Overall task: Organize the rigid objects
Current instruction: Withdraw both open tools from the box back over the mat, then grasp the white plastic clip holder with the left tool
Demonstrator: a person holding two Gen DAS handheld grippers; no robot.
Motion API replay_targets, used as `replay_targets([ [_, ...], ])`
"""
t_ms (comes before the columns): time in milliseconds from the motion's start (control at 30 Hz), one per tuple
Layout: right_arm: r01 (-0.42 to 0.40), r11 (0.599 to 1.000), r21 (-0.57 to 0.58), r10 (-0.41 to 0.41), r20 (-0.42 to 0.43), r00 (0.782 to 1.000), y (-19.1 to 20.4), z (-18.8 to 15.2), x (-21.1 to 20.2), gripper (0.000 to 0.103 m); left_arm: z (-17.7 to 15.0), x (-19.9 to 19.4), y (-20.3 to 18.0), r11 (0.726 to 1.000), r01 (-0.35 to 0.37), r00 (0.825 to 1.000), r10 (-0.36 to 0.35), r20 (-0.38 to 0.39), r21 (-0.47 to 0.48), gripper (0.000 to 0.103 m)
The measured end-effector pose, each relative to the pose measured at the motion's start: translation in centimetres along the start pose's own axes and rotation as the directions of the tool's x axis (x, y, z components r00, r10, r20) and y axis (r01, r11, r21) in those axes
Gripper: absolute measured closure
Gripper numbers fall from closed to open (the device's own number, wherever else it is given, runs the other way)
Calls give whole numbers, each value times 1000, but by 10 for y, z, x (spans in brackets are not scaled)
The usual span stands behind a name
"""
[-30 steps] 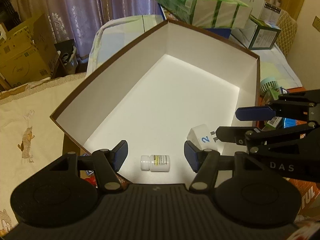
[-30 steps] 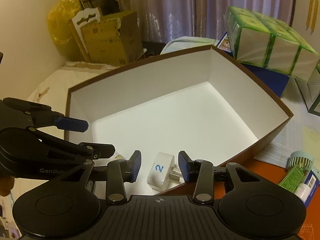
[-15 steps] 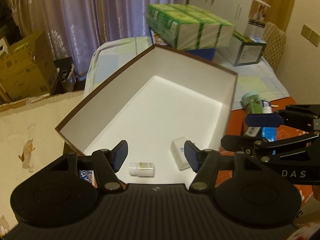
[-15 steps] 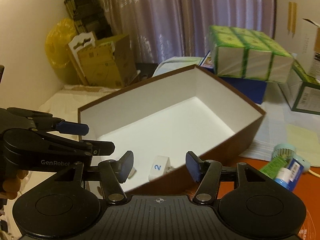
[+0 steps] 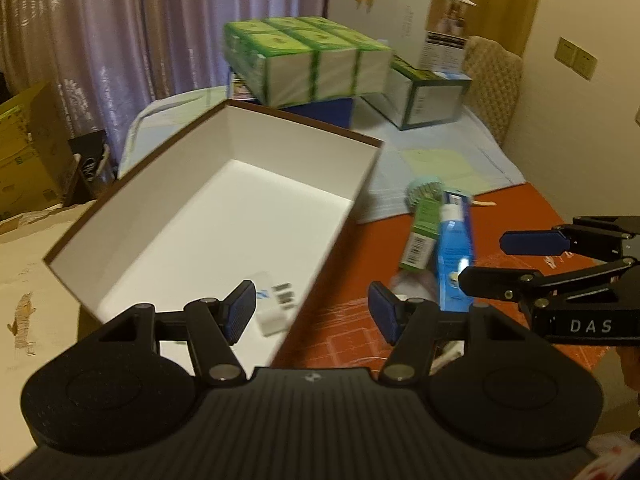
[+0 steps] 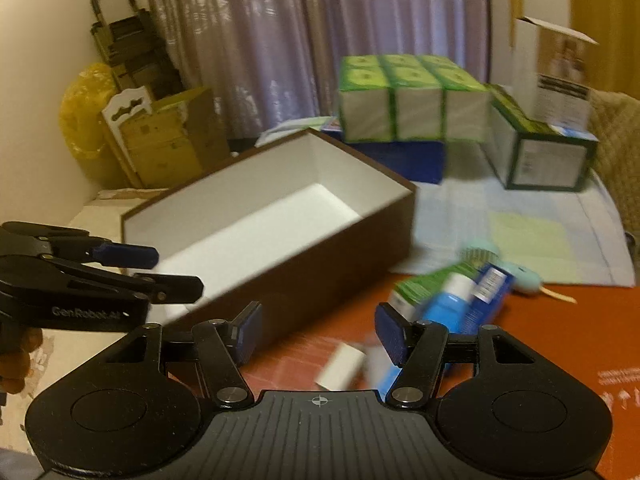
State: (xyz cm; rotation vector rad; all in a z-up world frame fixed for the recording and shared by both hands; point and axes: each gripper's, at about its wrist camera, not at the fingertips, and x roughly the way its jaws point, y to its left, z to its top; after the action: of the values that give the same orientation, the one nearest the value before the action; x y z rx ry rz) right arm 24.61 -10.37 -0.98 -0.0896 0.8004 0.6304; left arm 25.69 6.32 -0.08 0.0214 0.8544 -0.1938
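Note:
The brown box point(image 5: 344, 216) with a white inside stands on the table, and a white plug adapter point(image 5: 276, 304) lies in its near corner. In the left wrist view my left gripper point(image 5: 312, 314) is open and empty over the box's near right wall. My right gripper point(image 6: 318, 332) hovers over the orange mat in front of the box point(image 6: 328, 256); its jaws are opening with nothing between the pads. A blurred small white block point(image 6: 340, 366) lies on the mat below it. A green carton point(image 6: 432, 280), a blue tube point(image 6: 452, 300) and a mint hand fan point(image 6: 516, 272) lie to the right.
Green tissue packs point(image 5: 308, 60) on a blue box and a green-edged carton point(image 5: 428, 100) stand behind the brown box. Papers point(image 5: 440, 168) cover the far table. Cardboard boxes point(image 6: 168, 140) and a yellow bag point(image 6: 80, 120) stand at the left by the curtain.
The right gripper let go of the white plug adapter, which stays in the box, and its jaws widened. Both grippers drew back and right, off the box toward the orange mat.

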Motion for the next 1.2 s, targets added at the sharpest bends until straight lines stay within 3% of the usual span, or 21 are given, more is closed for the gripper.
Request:
replay_targets([
  [267, 50, 998, 44, -47, -67, 997, -46, -26, -16, 44, -7, 11, -40, 999, 38, 999, -36, -39, 35, 45],
  [800, 51, 993, 111, -31, -177, 984, -94, -62, -19, 44, -45, 64, -80, 987, 124, 981, -106, -161, 106, 45],
  [1200, 119, 972, 204, -71, -229, 971, -118, -90, -27, 44, -66, 109, -104, 928, 250, 957, -193, -217, 277, 39],
])
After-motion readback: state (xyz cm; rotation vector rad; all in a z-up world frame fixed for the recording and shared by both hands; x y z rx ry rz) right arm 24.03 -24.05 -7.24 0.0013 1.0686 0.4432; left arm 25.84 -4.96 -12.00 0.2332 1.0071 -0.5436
